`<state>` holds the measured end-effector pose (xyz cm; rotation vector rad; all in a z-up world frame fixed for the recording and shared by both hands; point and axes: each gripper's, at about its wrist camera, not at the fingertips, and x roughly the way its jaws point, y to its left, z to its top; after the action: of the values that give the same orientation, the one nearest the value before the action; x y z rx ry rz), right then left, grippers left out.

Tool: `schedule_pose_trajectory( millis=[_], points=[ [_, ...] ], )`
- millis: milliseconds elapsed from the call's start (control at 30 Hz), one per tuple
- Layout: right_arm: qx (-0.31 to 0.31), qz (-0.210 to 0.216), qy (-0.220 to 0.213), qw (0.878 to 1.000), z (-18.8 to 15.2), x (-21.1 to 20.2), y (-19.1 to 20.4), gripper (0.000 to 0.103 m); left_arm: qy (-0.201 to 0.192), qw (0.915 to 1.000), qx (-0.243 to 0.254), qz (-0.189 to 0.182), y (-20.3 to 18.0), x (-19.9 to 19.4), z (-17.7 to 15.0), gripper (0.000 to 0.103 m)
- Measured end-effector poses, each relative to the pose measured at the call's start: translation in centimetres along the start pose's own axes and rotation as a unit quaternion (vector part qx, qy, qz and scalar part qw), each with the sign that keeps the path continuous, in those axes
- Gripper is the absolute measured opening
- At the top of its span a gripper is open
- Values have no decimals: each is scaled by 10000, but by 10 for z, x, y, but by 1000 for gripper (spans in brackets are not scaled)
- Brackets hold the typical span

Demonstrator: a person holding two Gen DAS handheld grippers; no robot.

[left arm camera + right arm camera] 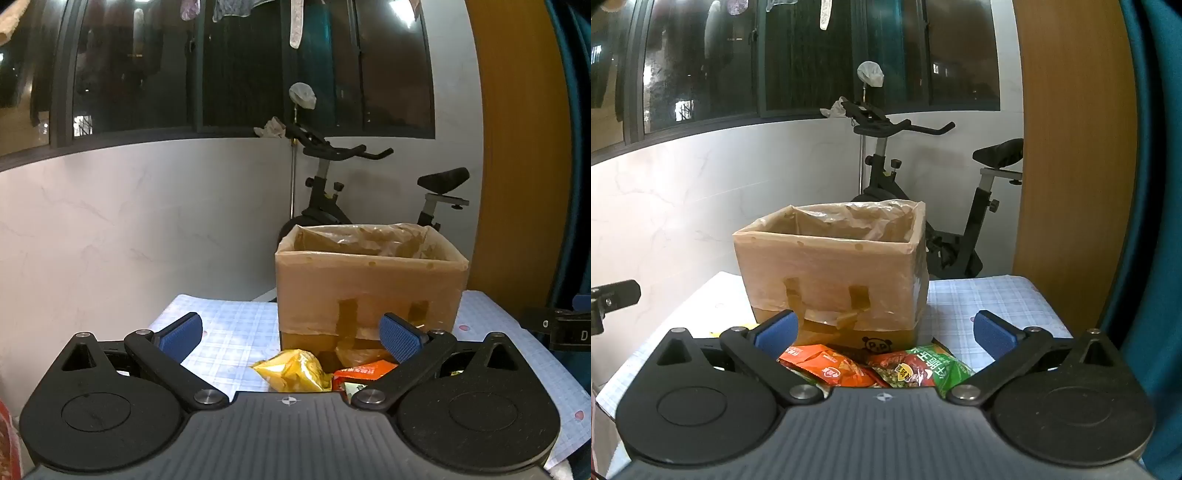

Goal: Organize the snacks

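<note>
Left wrist view: cardboard box (369,288) stands behind yellow snack packet (291,373).

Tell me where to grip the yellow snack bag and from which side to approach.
Grip the yellow snack bag at its crumpled upper ridge, probably from above and the near side: the cardboard box blocks its far side, and the open left gripper already straddles it.

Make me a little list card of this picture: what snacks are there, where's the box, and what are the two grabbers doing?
surface: table with checked cloth
box: cardboard box, plastic-lined, top open, standing upright behind the snacks
snacks: yellow packet; orange packet; green packet; all on the table in front of the box
left gripper: open, holding nothing
right gripper: open, holding nothing
behind: exercise bike
</note>
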<state>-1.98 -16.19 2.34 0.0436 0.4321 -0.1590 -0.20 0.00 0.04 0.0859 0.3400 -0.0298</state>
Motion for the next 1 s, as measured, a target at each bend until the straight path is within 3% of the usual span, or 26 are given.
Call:
schedule_pose_trajectory(
  millis=[1000],
  points=[
    [-39,-26,7,10000,-1,2,0,103,129,9999,-38,-65,2,5,2,103]
  ],
)
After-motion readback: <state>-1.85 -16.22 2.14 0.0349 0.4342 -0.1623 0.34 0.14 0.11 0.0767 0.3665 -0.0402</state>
